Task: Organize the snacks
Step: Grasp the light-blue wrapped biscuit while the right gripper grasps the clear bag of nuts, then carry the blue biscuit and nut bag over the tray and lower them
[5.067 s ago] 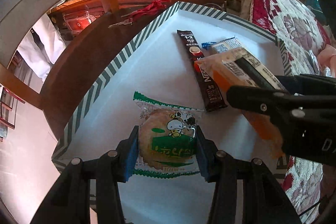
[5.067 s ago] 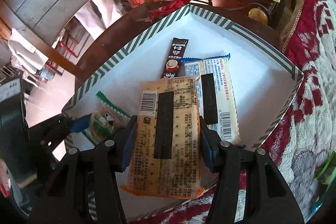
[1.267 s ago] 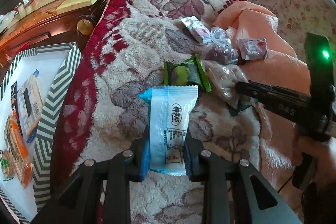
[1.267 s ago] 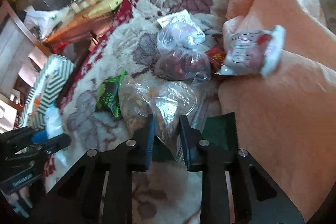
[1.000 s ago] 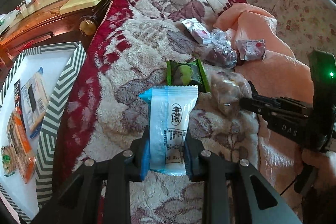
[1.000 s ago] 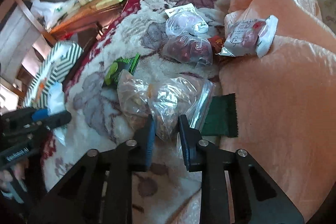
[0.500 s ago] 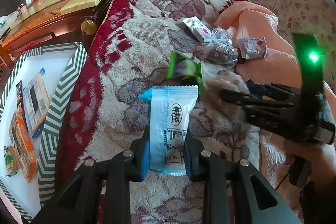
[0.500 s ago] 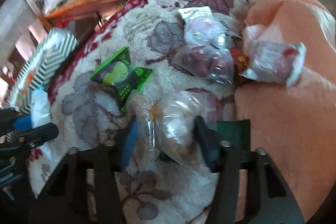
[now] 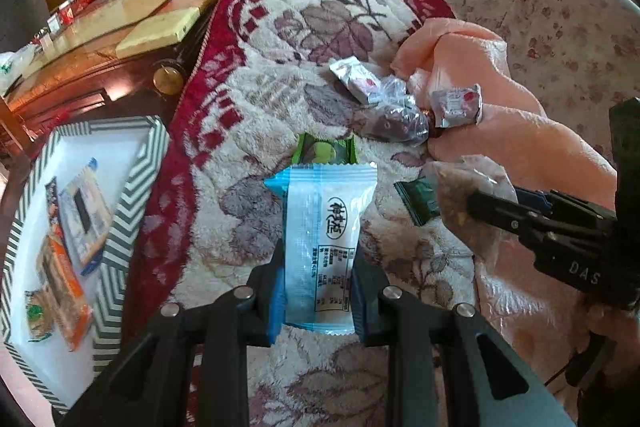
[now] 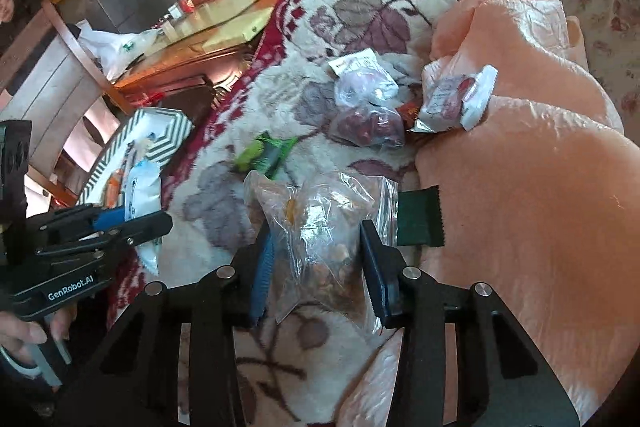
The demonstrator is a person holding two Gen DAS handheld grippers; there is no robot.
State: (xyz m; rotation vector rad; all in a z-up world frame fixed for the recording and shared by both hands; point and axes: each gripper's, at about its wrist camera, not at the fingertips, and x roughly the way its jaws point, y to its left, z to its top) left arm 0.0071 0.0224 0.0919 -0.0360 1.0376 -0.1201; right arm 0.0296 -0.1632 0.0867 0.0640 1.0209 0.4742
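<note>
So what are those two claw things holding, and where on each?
Left gripper: pale blue packet, lower sides. Right gripper: jaws closing around clear nut bag, mid sides.

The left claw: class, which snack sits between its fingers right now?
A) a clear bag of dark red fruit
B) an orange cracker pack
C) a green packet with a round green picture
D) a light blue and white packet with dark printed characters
D: in the left wrist view the left claw is shut on the light blue and white packet, while the green packet lies beyond it on the blanket.
</note>
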